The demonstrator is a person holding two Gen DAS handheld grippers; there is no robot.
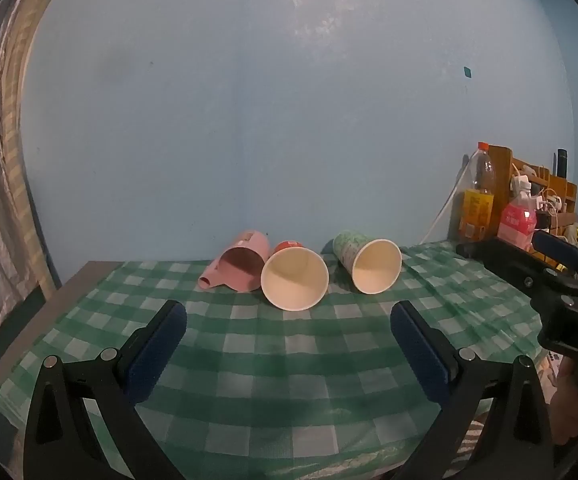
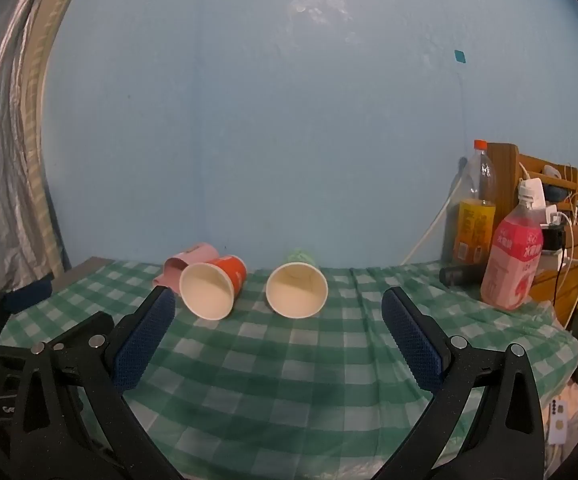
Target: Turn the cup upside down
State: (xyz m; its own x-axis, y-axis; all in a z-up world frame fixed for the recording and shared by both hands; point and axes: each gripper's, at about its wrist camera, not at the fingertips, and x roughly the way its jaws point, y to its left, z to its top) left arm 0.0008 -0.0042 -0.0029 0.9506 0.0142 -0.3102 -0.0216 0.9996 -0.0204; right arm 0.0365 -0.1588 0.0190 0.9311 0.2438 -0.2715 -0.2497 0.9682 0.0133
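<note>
Three cups lie on their sides on the green checked tablecloth [image 1: 273, 360], mouths toward me: a pink plastic cup [image 1: 241, 266] with a handle at the left, an orange paper cup [image 1: 295, 278] in the middle, a green paper cup [image 1: 367, 266] at the right. They also show in the right wrist view: pink [image 2: 193, 260], orange [image 2: 213, 286], green [image 2: 297, 286]. My left gripper [image 1: 289, 312] is open and empty, short of the cups. My right gripper [image 2: 279, 300] is open and empty, also short of them.
A light blue wall stands behind the table. At the right are an orange drink bottle [image 2: 473, 208], a pink bottle [image 2: 513, 256], a dark object lying down [image 2: 459, 276] and a wooden rack [image 2: 549, 184] with cables. A curtain [image 2: 5, 140] hangs at the left.
</note>
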